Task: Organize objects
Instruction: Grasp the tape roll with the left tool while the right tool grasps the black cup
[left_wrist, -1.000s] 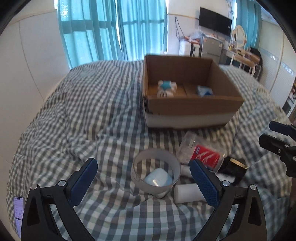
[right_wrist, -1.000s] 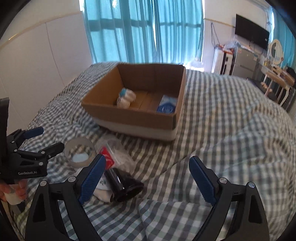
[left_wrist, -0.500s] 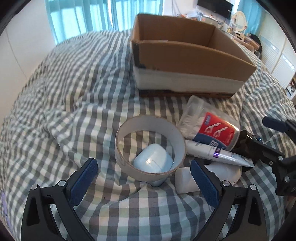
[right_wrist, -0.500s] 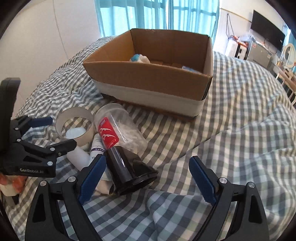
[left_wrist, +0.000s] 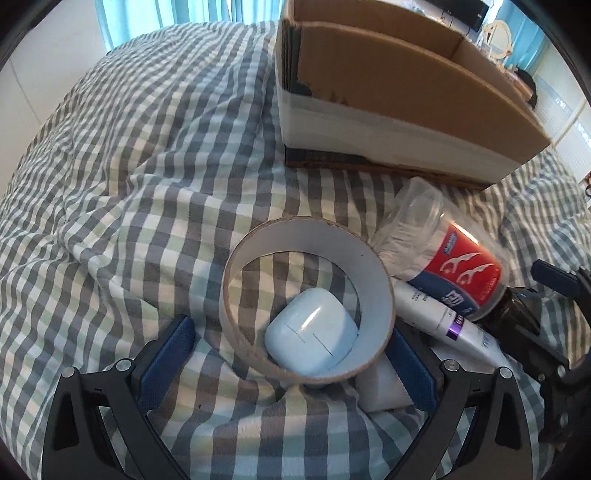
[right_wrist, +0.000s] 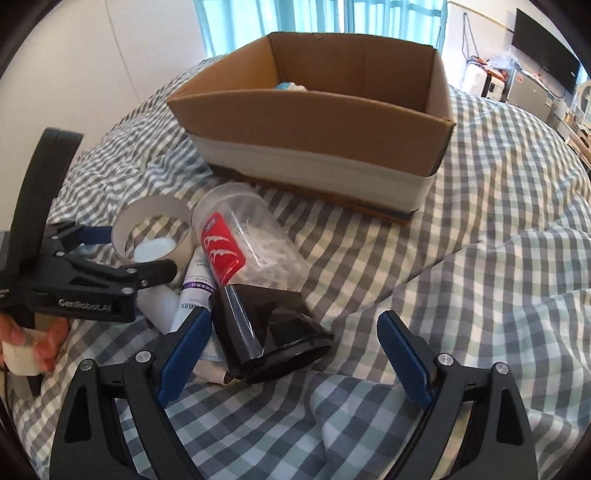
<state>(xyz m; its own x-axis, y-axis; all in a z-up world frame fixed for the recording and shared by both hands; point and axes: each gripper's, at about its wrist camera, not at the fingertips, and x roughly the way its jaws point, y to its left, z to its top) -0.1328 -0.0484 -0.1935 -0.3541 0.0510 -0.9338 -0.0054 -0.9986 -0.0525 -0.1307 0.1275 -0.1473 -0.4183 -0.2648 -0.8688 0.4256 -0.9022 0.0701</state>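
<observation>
A cardboard box (left_wrist: 406, 92) (right_wrist: 314, 122) sits on the checked bed. In front of it lies a pile: a white cardboard ring (left_wrist: 306, 306) (right_wrist: 151, 225) with a pale blue earbud case (left_wrist: 310, 339) inside it, a clear jar with a red label (left_wrist: 443, 254) (right_wrist: 251, 247), a white tube (left_wrist: 443, 321) (right_wrist: 195, 280) and a black object (right_wrist: 269, 328). My left gripper (left_wrist: 288, 354) is open, its fingers on either side of the ring. My right gripper (right_wrist: 291, 354) is open, astride the black object's near end.
The checked duvet (left_wrist: 129, 184) is rumpled with folds around the pile. A white bottle (left_wrist: 384, 387) lies under the tube. The box holds a few items (right_wrist: 291, 86). Curtains and room furniture (right_wrist: 528, 85) stand behind the bed.
Both grippers have moved down and forward toward the pile. The left one has come in around the ring; the right one has closed in on the black object. Both stay open.
</observation>
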